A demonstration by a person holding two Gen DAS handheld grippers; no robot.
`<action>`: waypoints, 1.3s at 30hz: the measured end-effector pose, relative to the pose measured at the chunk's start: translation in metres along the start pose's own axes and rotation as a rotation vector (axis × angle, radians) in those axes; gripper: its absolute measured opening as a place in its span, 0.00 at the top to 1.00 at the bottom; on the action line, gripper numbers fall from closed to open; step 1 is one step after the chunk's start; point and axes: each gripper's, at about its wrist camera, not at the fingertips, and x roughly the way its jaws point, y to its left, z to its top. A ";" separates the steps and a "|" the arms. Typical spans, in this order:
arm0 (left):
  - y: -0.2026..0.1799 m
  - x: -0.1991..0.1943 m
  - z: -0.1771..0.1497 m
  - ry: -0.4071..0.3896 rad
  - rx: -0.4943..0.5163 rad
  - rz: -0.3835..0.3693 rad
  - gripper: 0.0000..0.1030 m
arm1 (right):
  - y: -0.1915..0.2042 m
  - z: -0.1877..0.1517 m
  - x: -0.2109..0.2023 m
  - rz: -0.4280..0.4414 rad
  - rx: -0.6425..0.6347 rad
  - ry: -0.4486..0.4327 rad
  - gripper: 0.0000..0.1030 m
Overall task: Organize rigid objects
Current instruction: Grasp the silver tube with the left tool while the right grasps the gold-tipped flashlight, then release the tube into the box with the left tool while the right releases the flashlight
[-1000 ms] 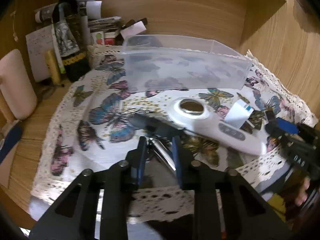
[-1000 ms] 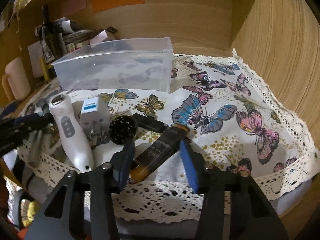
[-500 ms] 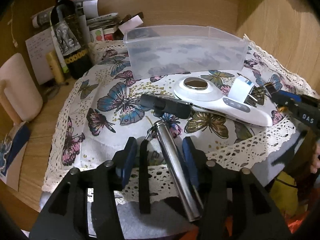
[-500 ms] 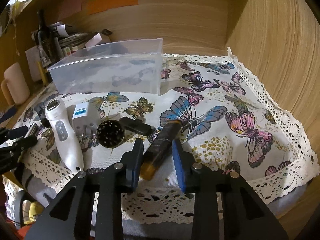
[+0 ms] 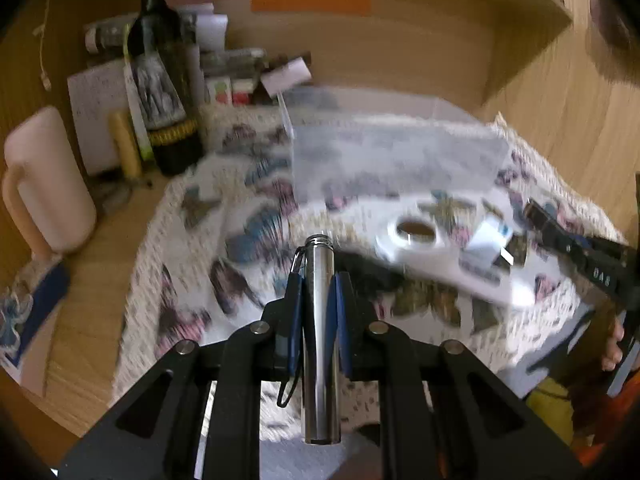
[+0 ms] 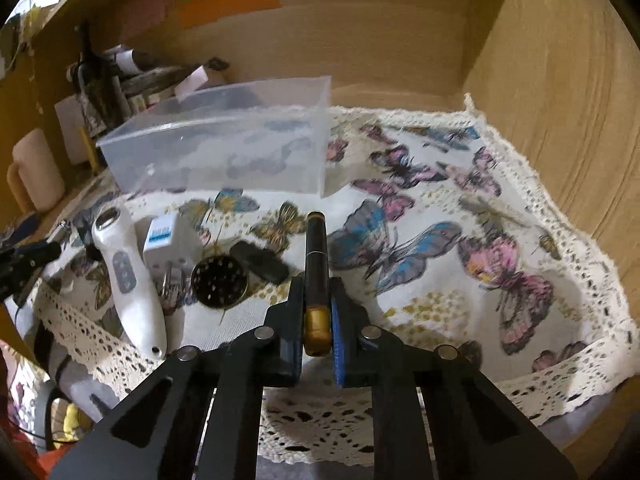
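Observation:
My left gripper (image 5: 316, 284) is shut on a silver metal tube (image 5: 320, 320) with a key ring and holds it above the butterfly cloth (image 5: 192, 280). My right gripper (image 6: 316, 286) is shut on a black tube with a gold end (image 6: 316, 264) and holds it above the cloth (image 6: 460, 280). The clear plastic bin (image 6: 224, 148) stands at the back of the cloth; it also shows blurred in the left wrist view (image 5: 392, 152). A white handheld device (image 6: 128, 276), a white plug adapter (image 6: 168, 240), a round black grinder (image 6: 219, 282) and a small black block (image 6: 260, 262) lie on the cloth.
A dark wine bottle (image 5: 160, 80), papers and a pink jug (image 5: 48, 184) stand at the left. Wooden walls (image 6: 560, 100) close the back and right. The right gripper shows at the right edge of the left wrist view (image 5: 592, 264).
Both grippers closed on their tubes and lifted them off the cloth. The left view is now blurred by motion.

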 end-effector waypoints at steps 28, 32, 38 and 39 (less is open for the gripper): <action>-0.001 0.031 0.174 -0.169 0.027 -0.078 0.85 | 0.048 0.154 -0.012 0.056 -0.068 -0.276 0.90; -0.002 0.062 0.180 -0.106 0.035 -0.090 0.85 | 0.055 0.164 0.014 0.061 -0.093 -0.226 0.90; -0.002 0.108 0.177 -0.006 0.044 -0.070 0.85 | 0.060 0.167 0.064 0.079 -0.125 -0.101 0.90; -0.003 0.114 0.176 0.008 0.048 -0.066 0.85 | 0.061 0.166 0.075 0.082 -0.132 -0.071 0.90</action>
